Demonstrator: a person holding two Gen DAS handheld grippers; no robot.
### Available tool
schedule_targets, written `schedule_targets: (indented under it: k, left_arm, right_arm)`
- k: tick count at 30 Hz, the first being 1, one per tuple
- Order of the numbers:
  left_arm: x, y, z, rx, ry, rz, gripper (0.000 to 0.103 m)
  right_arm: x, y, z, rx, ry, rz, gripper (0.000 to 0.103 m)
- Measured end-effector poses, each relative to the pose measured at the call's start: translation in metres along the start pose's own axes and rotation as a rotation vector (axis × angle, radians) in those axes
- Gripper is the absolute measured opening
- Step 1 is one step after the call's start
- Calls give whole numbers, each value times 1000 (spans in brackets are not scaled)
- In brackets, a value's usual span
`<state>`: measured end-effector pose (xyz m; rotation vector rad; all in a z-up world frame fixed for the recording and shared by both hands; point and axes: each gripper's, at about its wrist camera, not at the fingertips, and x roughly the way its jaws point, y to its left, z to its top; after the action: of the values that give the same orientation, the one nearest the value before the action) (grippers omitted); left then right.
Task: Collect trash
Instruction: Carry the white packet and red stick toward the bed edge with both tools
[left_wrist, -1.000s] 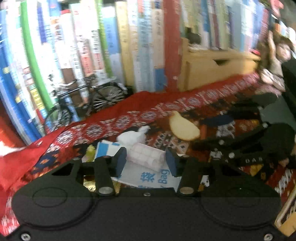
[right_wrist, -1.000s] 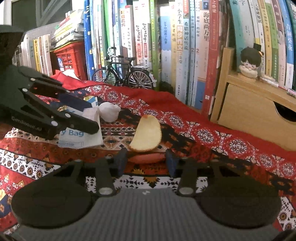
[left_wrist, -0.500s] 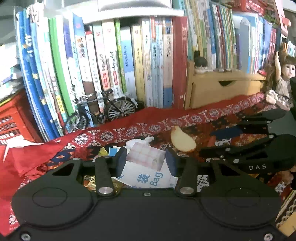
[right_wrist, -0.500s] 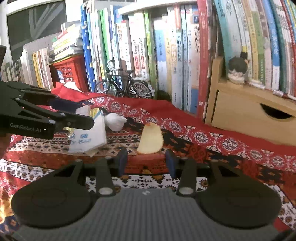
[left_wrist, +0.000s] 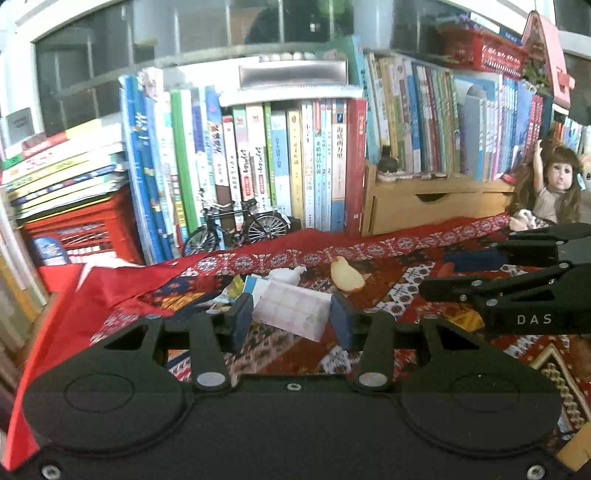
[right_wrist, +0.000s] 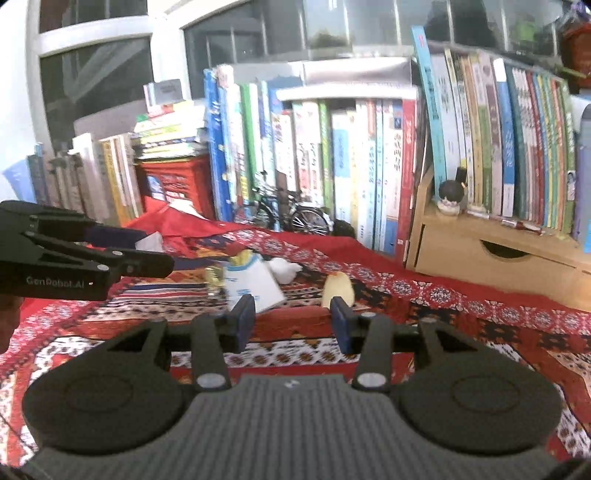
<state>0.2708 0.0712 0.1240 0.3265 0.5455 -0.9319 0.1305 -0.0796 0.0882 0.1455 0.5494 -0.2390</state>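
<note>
The left gripper (left_wrist: 291, 320) is closed on a white packet (left_wrist: 291, 312) with a faint pink checked print, one blue pad against each end. The packet is a soft, oblong pack; its long axis runs across from finger to finger, tilted so the right end sits lower. It hangs above the patterned red cloth (left_wrist: 388, 291) that covers the table. Beyond the gripper on the cloth lie a blue-and-white bag (left_wrist: 255, 286), a crumpled white tissue (left_wrist: 286, 275) and a pale yellow peel (left_wrist: 346, 278), the peel a little to the right. The right gripper (left_wrist: 436, 275) reaches in from the right edge, well apart from the packet.

In the right wrist view, the right gripper (right_wrist: 293, 321) stands open with nothing between its fingers. Just ahead of its right finger the yellow peel (right_wrist: 338, 290) stands on edge, its narrow end up. Ahead of the left finger lies the blue-and-white bag (right_wrist: 251, 284), tilted, with the white tissue (right_wrist: 282, 269) behind it. The left gripper (right_wrist: 155, 254) comes in from the left; the packet it holds is hardly visible here.
</note>
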Motion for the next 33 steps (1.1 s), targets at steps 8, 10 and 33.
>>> schedule_targets:
  k: [8,10,33]
  left_arm:
    - [-76,-2,-21,-28,-45,41,43]
    - [-94,-1,-26,-30,-51,41,43]
    - [-255,-14,-57,68,-202,45,43]
  right_arm:
    - [-63,38,-8,-16,-46,8,49]
    - [-78,47,-10,-24,-64,8,49]
    - [-225,142,-24,-58,-277,11,49]
